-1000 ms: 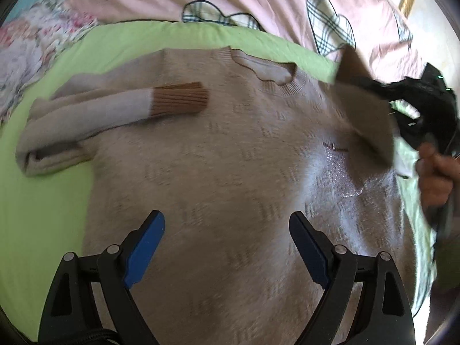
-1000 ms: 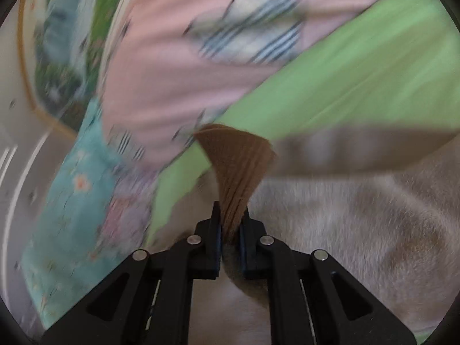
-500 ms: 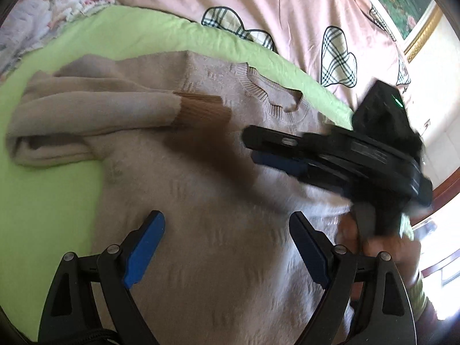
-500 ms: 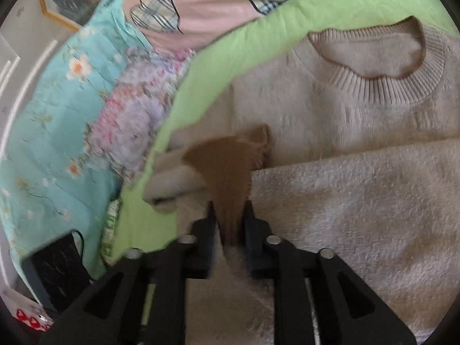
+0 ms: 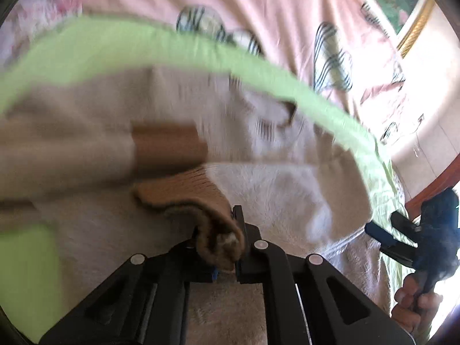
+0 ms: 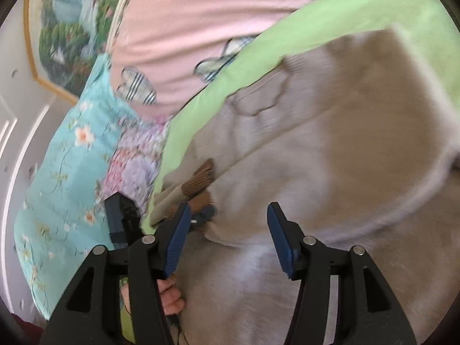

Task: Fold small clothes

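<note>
No readable text, label, brand, number or sign shows in either view.

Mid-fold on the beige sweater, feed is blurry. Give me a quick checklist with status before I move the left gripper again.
1. Left gripper has a firm hold: ok, jaws shut on the brown cuff of the second sleeve.
2. Right gripper free of fabric: ok, jaws open with nothing between them, above the sweater.
3. First sleeve already folded across the chest: ok, its brown cuff lies on the sweater body.
4. Sweater fully on the green sheet: cannot tell, the bottom hem is out of view.
5. Second sleeve lying flat and unwrinkled: cannot tell, motion blur.
6. Right gripper clear of the left gripper's path: ok, it sits off at the sweater's side.
</note>
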Action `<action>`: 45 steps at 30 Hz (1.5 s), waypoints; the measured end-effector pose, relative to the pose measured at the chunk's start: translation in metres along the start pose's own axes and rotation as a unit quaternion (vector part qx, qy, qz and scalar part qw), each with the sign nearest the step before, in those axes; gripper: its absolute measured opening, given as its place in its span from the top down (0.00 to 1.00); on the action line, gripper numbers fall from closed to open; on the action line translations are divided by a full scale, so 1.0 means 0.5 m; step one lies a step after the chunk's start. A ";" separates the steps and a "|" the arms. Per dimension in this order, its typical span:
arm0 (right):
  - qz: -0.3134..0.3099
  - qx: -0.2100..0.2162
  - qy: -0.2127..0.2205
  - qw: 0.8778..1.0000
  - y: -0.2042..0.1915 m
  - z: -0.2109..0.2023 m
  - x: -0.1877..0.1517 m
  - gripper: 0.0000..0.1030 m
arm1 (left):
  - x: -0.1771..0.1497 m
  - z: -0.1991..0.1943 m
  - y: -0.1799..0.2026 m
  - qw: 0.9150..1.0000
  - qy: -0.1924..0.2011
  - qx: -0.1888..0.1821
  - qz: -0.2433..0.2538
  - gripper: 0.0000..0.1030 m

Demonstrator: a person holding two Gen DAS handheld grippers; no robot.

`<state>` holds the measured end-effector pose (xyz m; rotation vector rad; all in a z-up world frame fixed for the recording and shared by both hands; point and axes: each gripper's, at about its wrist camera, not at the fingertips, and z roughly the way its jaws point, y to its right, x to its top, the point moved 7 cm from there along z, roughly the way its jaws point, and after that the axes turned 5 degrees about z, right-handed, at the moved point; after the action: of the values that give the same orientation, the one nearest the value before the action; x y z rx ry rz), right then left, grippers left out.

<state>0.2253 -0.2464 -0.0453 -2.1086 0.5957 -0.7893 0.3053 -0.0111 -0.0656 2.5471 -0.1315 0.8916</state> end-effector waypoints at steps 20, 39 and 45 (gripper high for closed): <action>-0.032 -0.202 -0.002 0.979 0.209 0.048 0.199 0.72 | -0.055 -0.006 -0.081 0.997 -0.034 0.064 -0.003 0.94; -0.039 -0.198 0.041 0.979 0.168 -0.058 0.165 0.44 | -0.071 -0.080 -0.108 0.997 -0.018 0.078 -0.001 0.80; -0.036 -0.113 -0.006 0.993 0.093 -0.036 0.028 0.39 | -0.026 -0.128 -0.096 0.990 0.007 0.130 0.061 0.57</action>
<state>0.2156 -0.2912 -0.0695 -2.3515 0.6302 -0.7798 0.2696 0.0593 -0.0467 2.7971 -0.1796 1.0333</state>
